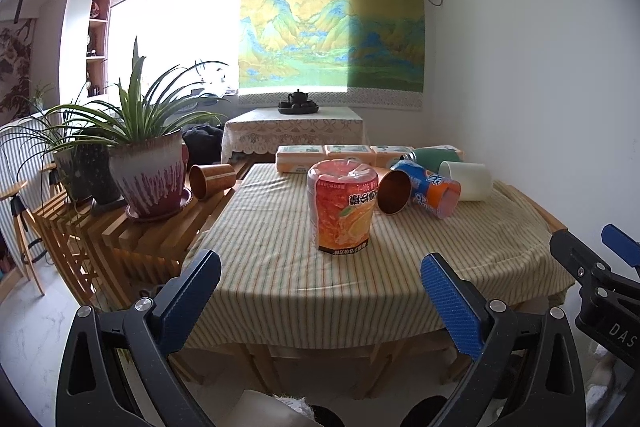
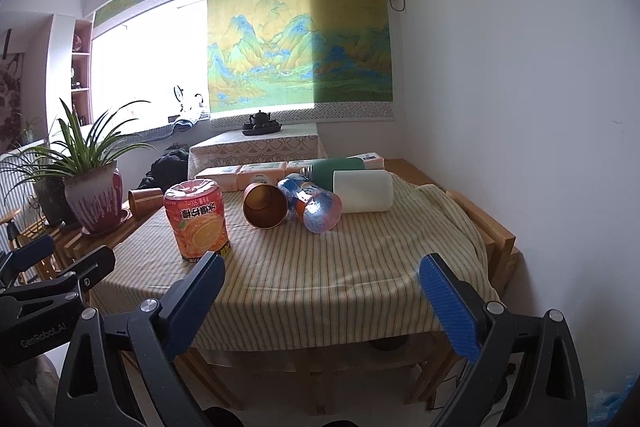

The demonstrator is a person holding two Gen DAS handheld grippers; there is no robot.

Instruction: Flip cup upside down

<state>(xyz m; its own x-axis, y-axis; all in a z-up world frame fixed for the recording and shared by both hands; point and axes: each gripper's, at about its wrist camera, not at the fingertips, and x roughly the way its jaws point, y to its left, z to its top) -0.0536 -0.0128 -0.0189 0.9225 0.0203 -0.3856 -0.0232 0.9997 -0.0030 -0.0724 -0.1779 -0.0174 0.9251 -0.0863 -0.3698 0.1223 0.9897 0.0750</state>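
Orange-printed cup (image 1: 343, 207) stands inverted on the striped surface (image 1: 280, 267), so one flip looks done; left tool (image 1: 320, 297) and right tool (image 2: 322, 297) hang spread wide, empty, nearside. Next likely target: copper cup (image 2: 265, 205) lying sideways

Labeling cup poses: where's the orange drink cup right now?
The orange drink cup stands upside down near the middle of the striped table, left of the copper cup lying on its side; in the right wrist view it sits far left.
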